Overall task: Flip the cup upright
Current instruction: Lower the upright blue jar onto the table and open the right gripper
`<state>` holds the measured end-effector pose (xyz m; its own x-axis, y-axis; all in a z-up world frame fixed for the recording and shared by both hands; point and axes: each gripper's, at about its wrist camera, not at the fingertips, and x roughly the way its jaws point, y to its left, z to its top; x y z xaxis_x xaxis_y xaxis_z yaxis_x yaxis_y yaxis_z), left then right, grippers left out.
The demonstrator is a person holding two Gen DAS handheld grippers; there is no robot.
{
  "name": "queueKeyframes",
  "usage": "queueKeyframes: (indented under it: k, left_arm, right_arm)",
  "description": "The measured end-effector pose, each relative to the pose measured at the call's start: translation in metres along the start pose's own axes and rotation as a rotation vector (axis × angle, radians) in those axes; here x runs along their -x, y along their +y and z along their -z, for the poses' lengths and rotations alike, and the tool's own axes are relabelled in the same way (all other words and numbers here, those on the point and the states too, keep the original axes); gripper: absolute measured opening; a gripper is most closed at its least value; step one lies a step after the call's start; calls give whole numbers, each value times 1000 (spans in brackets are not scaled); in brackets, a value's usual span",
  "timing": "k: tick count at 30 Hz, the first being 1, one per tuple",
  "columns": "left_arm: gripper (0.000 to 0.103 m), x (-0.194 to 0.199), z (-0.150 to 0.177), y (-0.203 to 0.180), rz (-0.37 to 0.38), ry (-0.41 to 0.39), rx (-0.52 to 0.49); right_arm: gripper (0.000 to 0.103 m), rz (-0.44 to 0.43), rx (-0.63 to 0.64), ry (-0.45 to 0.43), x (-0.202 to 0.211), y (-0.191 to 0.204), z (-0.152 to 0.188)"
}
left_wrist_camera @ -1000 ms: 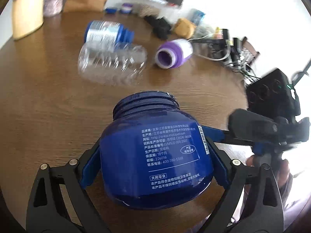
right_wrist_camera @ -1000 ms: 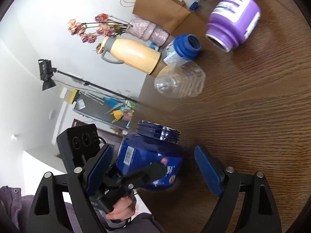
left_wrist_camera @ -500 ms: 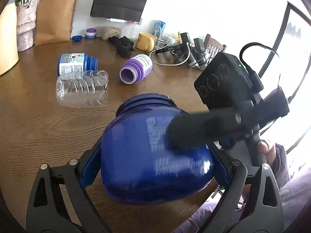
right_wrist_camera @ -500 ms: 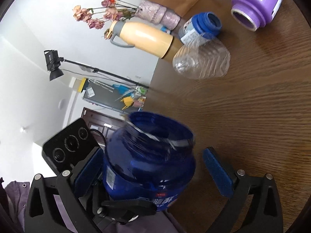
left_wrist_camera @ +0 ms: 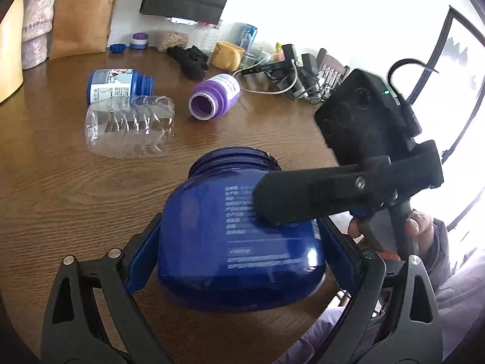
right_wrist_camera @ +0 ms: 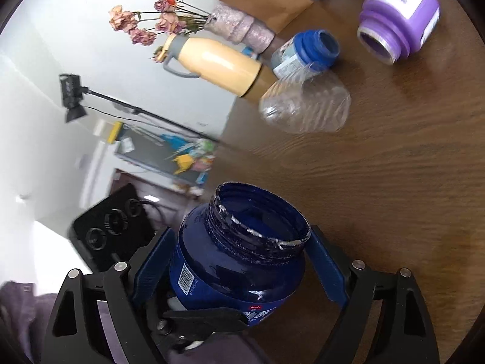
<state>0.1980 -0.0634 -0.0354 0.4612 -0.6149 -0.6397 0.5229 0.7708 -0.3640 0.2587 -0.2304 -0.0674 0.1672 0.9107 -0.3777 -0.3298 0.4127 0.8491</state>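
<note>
A big dark blue open jar (left_wrist_camera: 239, 242) is clamped between the blue pads of my left gripper (left_wrist_camera: 239, 251), tilted with its mouth pointing away over the wooden table (left_wrist_camera: 75, 197). In the right wrist view the same jar (right_wrist_camera: 239, 261) sits between the fingers of my right gripper (right_wrist_camera: 239, 270), mouth up and toward the camera. The right pads stand close on both sides, and one black right finger (left_wrist_camera: 315, 194) lies across the jar's top. Whether the right pads press the jar is unclear.
A clear plastic bottle (left_wrist_camera: 130, 126), a small blue-capped jar (left_wrist_camera: 115, 83) and a purple jar (left_wrist_camera: 215, 95) lie on their sides farther back. A beige flask (right_wrist_camera: 218, 66), a paper bag (left_wrist_camera: 81, 15), a yellow mug (left_wrist_camera: 227, 54) and cables (left_wrist_camera: 288, 72) line the far edge.
The left gripper has lifted and tipped the blue jar from lying flat. The right gripper has come in around it, its fingers closing toward the jar's sides.
</note>
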Motion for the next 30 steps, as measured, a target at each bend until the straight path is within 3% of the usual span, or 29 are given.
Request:
queueKeyframes:
  k: [4, 10, 11, 16, 23, 30]
  left_arm:
    - [94, -1, 0, 4, -7, 3, 12]
    - [98, 0, -2, 18, -65, 12, 58]
    - [98, -1, -3, 23, -113, 16, 68]
    - [98, -3, -3, 42, -310, 15, 115]
    - [98, -1, -20, 62, -496, -74, 139]
    - [103, -7, -27, 79, -556, -68, 190]
  right_arm:
    - [89, 93, 62, -39, 4, 8, -1]
    - [88, 382, 257, -166, 18, 33, -6]
    - [88, 471, 313, -195, 20, 40, -8]
    - [88, 728, 483, -260, 12, 49, -18]
    - [87, 936, 660, -269, -19, 44, -37]
    - [89, 1074, 741, -253, -38, 38, -37]
